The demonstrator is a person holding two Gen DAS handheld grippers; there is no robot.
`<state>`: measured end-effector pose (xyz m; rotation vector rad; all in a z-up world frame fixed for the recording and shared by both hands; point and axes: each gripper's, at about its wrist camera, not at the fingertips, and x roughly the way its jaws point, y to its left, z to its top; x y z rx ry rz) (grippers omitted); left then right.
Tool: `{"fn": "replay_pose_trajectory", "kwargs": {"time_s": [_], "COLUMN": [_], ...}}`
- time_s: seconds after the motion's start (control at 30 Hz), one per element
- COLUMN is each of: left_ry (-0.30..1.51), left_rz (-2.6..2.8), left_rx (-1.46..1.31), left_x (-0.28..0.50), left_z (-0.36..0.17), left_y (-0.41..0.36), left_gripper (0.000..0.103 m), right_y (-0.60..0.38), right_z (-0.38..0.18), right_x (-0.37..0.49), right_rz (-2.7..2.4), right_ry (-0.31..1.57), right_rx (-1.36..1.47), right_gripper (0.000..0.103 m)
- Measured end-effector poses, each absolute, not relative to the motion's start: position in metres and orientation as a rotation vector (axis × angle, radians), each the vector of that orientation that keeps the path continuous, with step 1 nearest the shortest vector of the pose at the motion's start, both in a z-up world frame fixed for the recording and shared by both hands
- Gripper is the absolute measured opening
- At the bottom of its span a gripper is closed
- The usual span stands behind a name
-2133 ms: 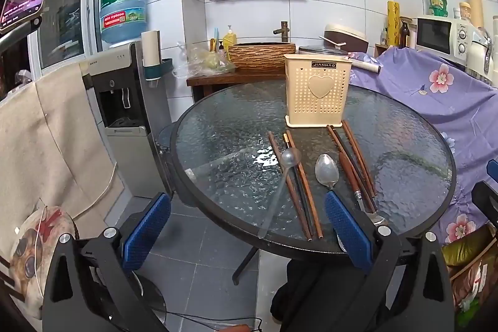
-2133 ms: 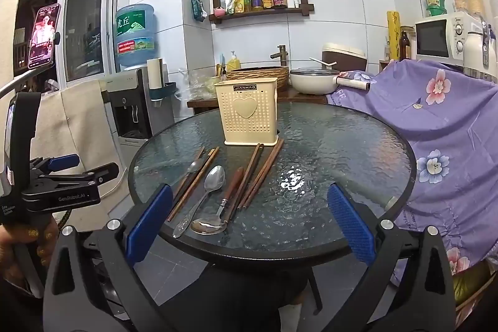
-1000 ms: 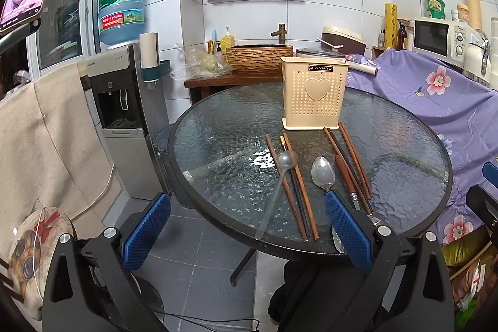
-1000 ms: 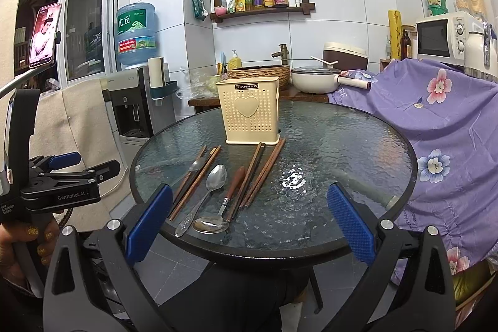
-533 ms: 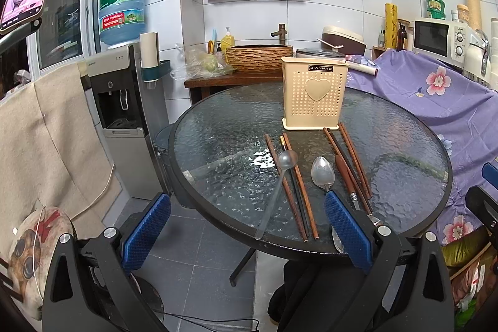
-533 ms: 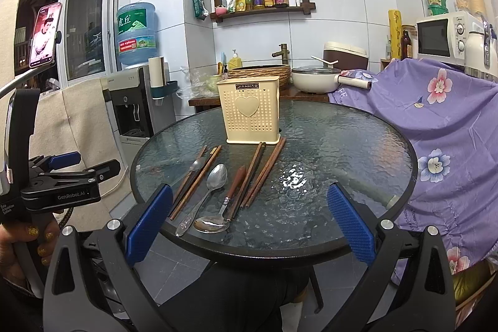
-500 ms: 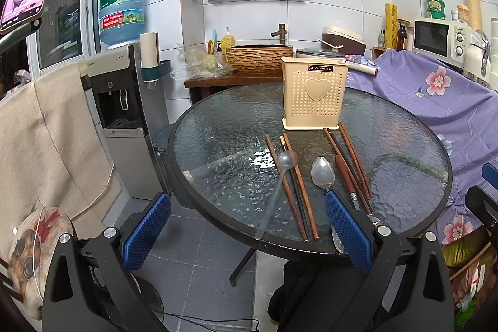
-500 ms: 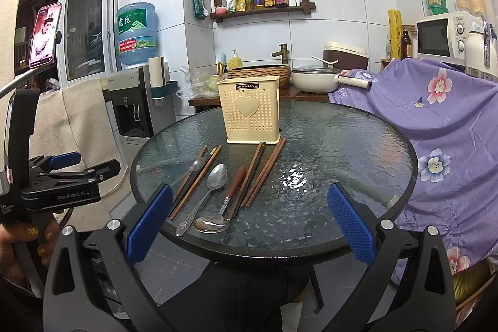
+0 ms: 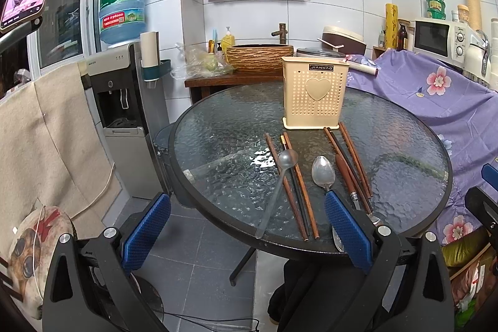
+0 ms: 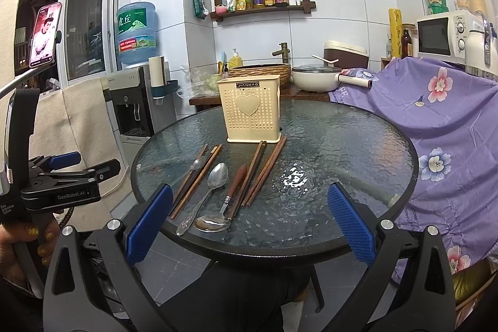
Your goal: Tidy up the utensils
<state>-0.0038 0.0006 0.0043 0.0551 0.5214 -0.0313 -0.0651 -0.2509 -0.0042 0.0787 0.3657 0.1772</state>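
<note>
A cream perforated utensil holder [image 9: 315, 94] [image 10: 251, 112] stands upright on a round glass table [image 9: 218, 145] [image 10: 342, 151]. In front of it lie several brown chopsticks [image 9: 300, 182] [image 10: 266, 170], two metal spoons [image 9: 323, 173] [image 10: 214, 179] and a wooden-handled spoon [image 10: 230, 195]. A slim spoon [image 9: 277, 192] lies at the left, across the chopsticks. My left gripper [image 9: 246, 234] is open and empty, short of the table's near edge. My right gripper [image 10: 249, 224] is open and empty at the near edge.
A water dispenser [image 9: 121, 101] stands left of the table. A purple flowered cloth [image 10: 451, 126] covers furniture on the right. A wooden counter with a basket sink [image 9: 258, 58] is behind. The left gripper's body [image 10: 59, 185] shows at the right wrist view's left edge.
Both grippers have drifted only slightly; the table sits a touch lower and nearer in view. Nothing on the table has moved.
</note>
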Motion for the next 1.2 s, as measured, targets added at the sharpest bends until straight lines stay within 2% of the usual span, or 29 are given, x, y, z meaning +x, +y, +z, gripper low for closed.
{"fn": "replay_pose_trajectory", "kwargs": {"time_s": [0.7, 1.0, 1.07, 1.2], "left_ry": [0.532, 0.611, 0.624, 0.652], "left_rz": [-0.031, -0.007, -0.037, -0.088], "left_rx": [0.052, 0.080, 0.066, 0.057], "left_x": [-0.003, 0.035, 0.044, 0.062], "left_z": [0.001, -0.024, -0.028, -0.032], "left_y": [0.003, 0.017, 0.019, 0.019], "left_gripper": [0.097, 0.097, 0.097, 0.092], "right_y": [-0.250, -0.257, -0.259, -0.258], "right_z": [-0.008, -0.024, -0.027, -0.029], "right_x": [-0.060, -0.008, 0.005, 0.032], "right_rz": [0.180, 0.193, 0.203, 0.219], "right_ry": [0.390, 0.533, 0.559, 0.606], "right_rx": [0.077, 0.099, 0.112, 0.093], "right_gripper": [0.098, 0.098, 0.096, 0.080]}}
